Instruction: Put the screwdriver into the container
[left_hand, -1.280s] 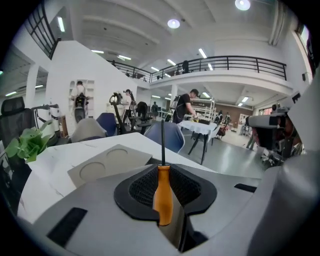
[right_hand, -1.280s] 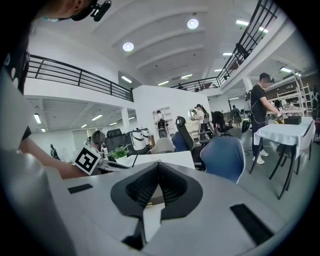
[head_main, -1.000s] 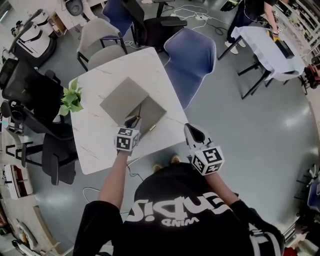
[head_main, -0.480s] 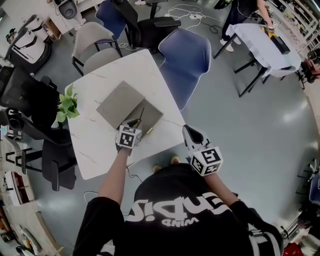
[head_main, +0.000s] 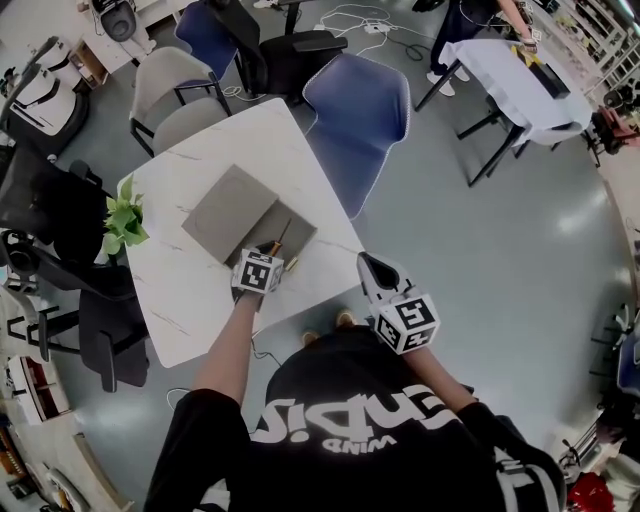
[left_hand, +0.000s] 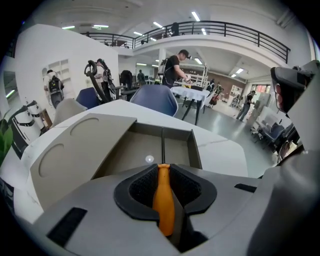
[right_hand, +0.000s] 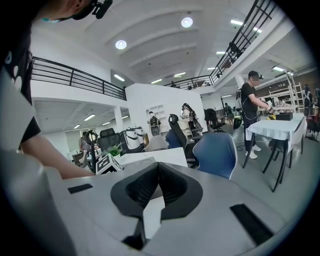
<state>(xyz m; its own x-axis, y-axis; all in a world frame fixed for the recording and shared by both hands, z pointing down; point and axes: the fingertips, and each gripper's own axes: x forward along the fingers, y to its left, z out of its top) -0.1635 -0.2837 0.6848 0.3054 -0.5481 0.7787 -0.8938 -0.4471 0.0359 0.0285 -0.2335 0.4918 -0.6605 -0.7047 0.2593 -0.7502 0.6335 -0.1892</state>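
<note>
My left gripper (head_main: 266, 254) (left_hand: 162, 169) is shut on the orange handle of the screwdriver (left_hand: 163, 197). Its thin dark shaft (left_hand: 162, 144) (head_main: 281, 236) points forward over the open compartment of the grey container (left_hand: 150, 146) (head_main: 292, 228). The container's flat lid (left_hand: 80, 145) (head_main: 225, 207) lies folded open to the left. My right gripper (head_main: 377, 270) (right_hand: 158, 166) hangs off the table's near right corner, shut with nothing between its jaws.
The container sits on a white marble-look table (head_main: 180, 290). A small yellowish item (head_main: 292, 264) lies on the table by the container's near corner. A green plant (head_main: 122, 222) stands at the left edge. A blue chair (head_main: 355, 110) and other chairs ring the table.
The head view has shifted slightly. My left gripper still holds the screwdriver at the container's near edge, its shaft over the compartment. The right gripper has barely moved.
</note>
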